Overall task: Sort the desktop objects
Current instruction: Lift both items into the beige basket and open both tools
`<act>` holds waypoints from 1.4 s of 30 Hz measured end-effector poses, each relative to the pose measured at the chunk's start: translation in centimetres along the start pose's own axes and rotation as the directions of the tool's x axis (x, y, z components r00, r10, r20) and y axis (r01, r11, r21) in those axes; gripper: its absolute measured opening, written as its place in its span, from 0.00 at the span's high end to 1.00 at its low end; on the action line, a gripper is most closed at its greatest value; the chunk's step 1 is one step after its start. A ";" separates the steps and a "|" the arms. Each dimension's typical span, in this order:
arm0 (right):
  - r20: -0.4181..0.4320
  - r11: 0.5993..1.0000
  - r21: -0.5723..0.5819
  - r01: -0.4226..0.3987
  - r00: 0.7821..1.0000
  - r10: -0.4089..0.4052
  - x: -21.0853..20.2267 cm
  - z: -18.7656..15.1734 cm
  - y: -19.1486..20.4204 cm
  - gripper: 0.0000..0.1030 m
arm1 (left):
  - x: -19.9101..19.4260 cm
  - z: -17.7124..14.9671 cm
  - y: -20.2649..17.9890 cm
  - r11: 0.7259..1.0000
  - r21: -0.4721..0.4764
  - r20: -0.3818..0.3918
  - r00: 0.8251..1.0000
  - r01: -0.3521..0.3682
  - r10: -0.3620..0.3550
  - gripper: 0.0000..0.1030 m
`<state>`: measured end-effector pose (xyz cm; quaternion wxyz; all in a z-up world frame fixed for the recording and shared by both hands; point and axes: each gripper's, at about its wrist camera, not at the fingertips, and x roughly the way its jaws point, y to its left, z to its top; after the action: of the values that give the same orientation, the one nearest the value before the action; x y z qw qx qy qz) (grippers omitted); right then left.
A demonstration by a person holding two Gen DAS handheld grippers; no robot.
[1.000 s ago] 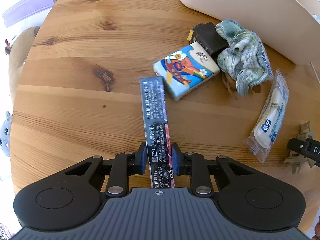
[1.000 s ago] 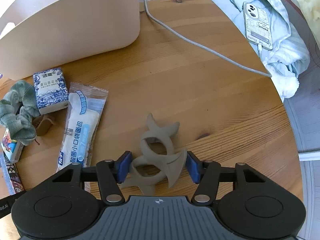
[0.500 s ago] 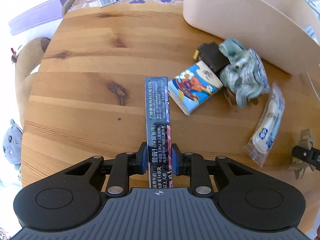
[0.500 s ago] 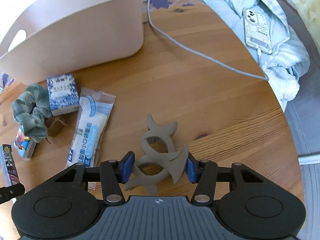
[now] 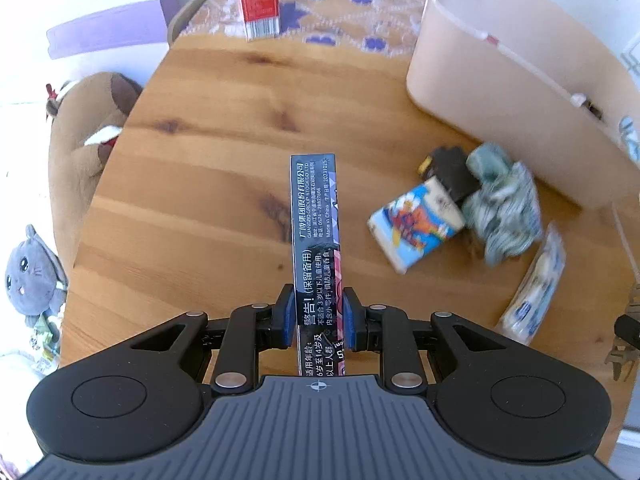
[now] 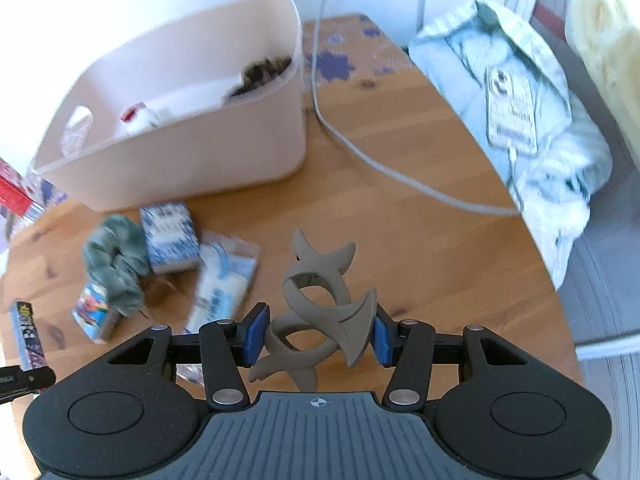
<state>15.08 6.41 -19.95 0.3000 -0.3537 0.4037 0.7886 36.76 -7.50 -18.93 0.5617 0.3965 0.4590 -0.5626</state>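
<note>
The long dark box (image 5: 314, 236) is being clamped between the closed pads of the left gripper (image 5: 316, 317), raised above the wooden table (image 5: 208, 152). The grey hair claw (image 6: 320, 304) is being gripped between the right gripper (image 6: 318, 338) pads, also lifted. The cream bin (image 6: 224, 152) is standing near the tissue packs (image 6: 170, 236).

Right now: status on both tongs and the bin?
Left tongs shut on long black printed box, lifted. Right tongs shut on grey-brown plastic hair claw. Beige plastic bin ahead, partly filled; grey cable beside it.
</note>
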 end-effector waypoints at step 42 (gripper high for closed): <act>0.261 0.989 -0.083 -0.119 0.956 0.137 -2.6 16.2 5.5 0.52 | -1.1 18.4 -14.0 0.975 0.220 0.271 0.957 0.041 -0.102 0.77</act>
<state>7.27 16.94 -8.69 0.2878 -0.2277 0.3557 0.8595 24.19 -25.64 -12.04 0.5547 0.3535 0.3266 -0.6787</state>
